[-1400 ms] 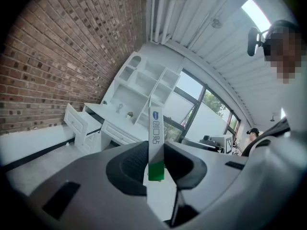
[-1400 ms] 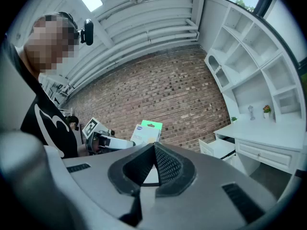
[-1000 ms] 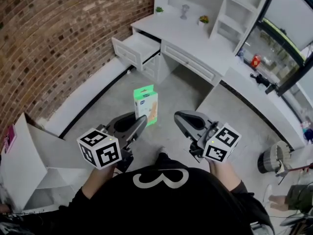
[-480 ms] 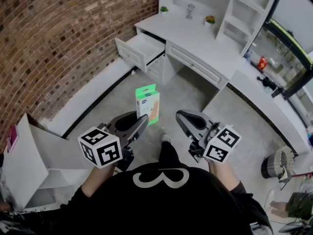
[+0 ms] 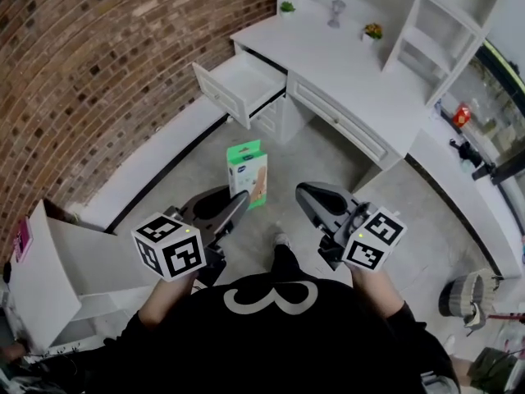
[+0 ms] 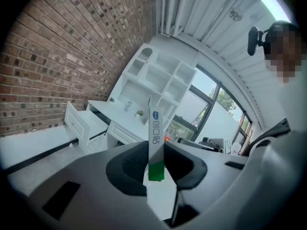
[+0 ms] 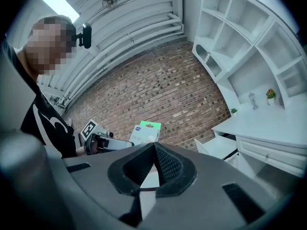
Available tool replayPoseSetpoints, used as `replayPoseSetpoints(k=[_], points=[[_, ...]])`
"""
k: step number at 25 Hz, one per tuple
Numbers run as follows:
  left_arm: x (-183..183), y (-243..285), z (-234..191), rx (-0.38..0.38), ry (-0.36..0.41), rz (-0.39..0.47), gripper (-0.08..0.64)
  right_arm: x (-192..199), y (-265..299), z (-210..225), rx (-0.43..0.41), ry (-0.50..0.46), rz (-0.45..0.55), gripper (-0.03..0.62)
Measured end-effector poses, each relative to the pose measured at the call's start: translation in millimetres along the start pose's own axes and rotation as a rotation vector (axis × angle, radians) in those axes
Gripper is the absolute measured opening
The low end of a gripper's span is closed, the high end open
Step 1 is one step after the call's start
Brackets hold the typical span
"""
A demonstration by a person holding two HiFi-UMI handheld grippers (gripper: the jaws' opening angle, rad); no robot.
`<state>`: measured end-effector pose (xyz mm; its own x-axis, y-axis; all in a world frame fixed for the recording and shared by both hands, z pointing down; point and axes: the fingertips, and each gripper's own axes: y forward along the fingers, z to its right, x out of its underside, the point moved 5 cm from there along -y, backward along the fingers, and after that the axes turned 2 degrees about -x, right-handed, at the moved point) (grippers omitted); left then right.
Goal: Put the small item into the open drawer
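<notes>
The small item is a flat white and green box (image 5: 246, 172), held upright above the grey floor with my left gripper (image 5: 239, 201) shut on its lower end. In the left gripper view the box (image 6: 154, 140) stands edge-on, pinched between the two dark pads. My right gripper (image 5: 303, 194) hovers beside it, shut and empty; its jaws (image 7: 153, 146) meet at the tips, with the box (image 7: 144, 132) seen past them. The open drawer (image 5: 244, 82) sticks out from the left end of the white desk (image 5: 353, 64), well ahead of both grippers, and looks empty.
A brick wall (image 5: 107, 64) runs along the left. A low white shelf unit (image 5: 45, 261) stands at the lower left. Small plants (image 5: 286, 7) and a vase sit on the desk under white shelving. A basket (image 5: 464, 290) stands at the right.
The desk and drawer have slid right and slightly nearer in the head view as the person walks on. Both grippers and the held box keep the same pose.
</notes>
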<state>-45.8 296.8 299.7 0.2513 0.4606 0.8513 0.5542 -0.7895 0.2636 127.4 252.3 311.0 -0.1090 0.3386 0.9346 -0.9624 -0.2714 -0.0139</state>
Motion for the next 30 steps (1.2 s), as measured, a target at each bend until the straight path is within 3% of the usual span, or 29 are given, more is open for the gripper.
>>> replayPoseSetpoints(k=[9, 13, 20, 30], points=[[-32.6, 110.0, -56.7, -0.062, -0.077, -0.028, 0.097, -22.1, 28.3, 127.5, -0.01, 0.057, -0.071, 0.011], [-46.1, 146.6, -63.9, -0.078, -0.07, -0.052, 0.097, -31.1, 33.3, 166.0, -0.031, 0.077, -0.074, 0.011], [-62.1, 168.7, -63.4, -0.075, -0.001, -0.059, 0.097, -45.3, 31.4, 188.7, -0.017, 0.051, -0.031, 0.011], [-92.0, 201.6, -81.9, -0.113, 0.023, -0.04, 0.097, -68.0, 40.4, 229.9, -0.025, 0.03, -0.052, 0.011]])
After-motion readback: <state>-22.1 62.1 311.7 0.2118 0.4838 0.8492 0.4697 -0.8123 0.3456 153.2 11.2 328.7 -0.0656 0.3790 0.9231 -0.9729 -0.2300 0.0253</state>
